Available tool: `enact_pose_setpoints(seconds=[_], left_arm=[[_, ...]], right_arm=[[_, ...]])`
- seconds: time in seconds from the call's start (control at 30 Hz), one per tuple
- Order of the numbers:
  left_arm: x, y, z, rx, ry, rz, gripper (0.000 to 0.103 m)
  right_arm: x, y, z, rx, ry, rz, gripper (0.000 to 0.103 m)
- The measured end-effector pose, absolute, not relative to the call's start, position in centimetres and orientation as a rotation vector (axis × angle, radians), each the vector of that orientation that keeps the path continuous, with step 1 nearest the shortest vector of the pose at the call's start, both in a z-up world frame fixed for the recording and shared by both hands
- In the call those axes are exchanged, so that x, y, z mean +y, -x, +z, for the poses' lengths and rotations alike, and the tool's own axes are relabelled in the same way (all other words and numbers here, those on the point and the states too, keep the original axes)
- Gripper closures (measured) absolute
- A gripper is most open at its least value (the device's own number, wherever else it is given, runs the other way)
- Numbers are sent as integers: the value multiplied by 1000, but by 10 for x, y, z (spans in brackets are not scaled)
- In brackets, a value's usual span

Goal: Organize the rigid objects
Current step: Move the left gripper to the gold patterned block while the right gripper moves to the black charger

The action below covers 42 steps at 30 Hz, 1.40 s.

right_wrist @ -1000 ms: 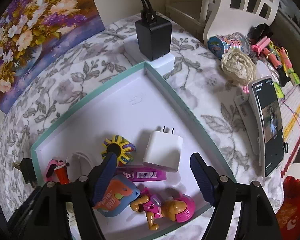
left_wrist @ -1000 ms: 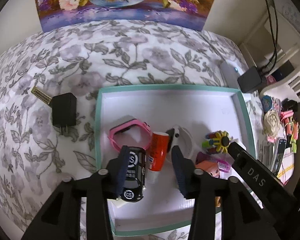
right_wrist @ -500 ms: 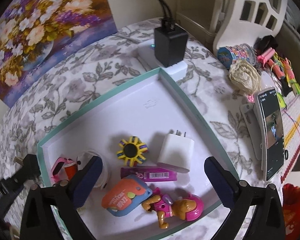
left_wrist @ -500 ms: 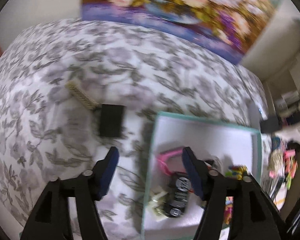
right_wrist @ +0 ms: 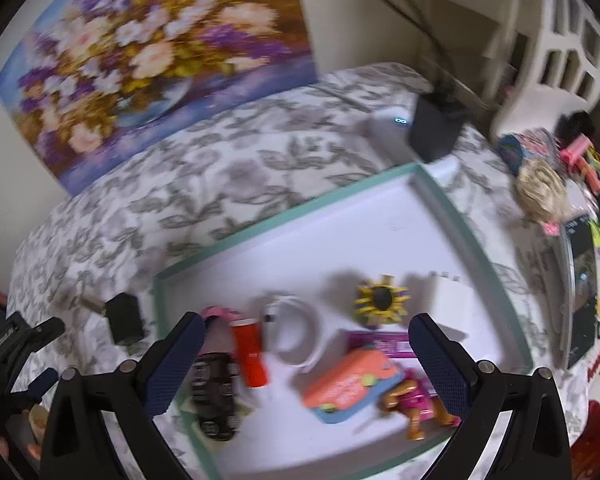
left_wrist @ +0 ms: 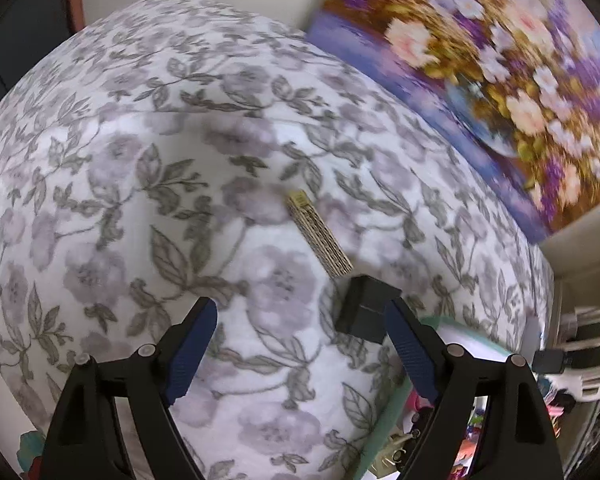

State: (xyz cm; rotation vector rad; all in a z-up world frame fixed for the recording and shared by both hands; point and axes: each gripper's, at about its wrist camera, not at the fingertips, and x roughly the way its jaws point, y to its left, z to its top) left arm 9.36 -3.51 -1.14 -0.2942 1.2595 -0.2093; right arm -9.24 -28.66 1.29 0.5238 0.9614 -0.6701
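A white tray with a teal rim (right_wrist: 300, 210) lies on the floral cloth and holds a black toy car (right_wrist: 214, 392), an orange-red tube (right_wrist: 252, 354), a white charger (right_wrist: 450, 300), a sunflower toy (right_wrist: 382, 300) and an orange case (right_wrist: 350, 384). A black charger (left_wrist: 366, 308) and a tan comb-like strip (left_wrist: 320, 236) lie on the cloth left of the tray. My left gripper (left_wrist: 300, 354) is open and empty over the cloth, the black charger by its right finger. My right gripper (right_wrist: 306, 362) is open and empty above the tray.
A flower painting (right_wrist: 152, 60) leans on the wall behind. A black power adapter on a white strip (right_wrist: 436, 128), a phone (right_wrist: 582, 280), a white rack (right_wrist: 556, 68) and hair clips (right_wrist: 592, 164) crowd the right side.
My left gripper has swung left, off the tray, to the cloth by the black charger. My right gripper has opened wider and drawn back and left over the tray.
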Motion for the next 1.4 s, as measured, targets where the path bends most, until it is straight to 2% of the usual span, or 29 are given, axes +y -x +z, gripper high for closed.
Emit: enact_pose_setpoints(seconds=[0.43, 0.8, 1.07, 1.4], left_arm=[[-5, -110, -8, 1185, 281, -183, 15], [2, -134, -26, 1197, 301, -192, 15], [-1, -146, -42, 1204, 359, -178, 15], [-14, -162, -58, 1229, 297, -163, 15]], right_arm=[[-224, 37, 12, 940, -431, -505, 0], [-185, 1, 0, 930, -354, -427, 0], [-169, -31, -19, 976, -321, -383, 19], [-160, -58, -41, 1021, -297, -355, 32]])
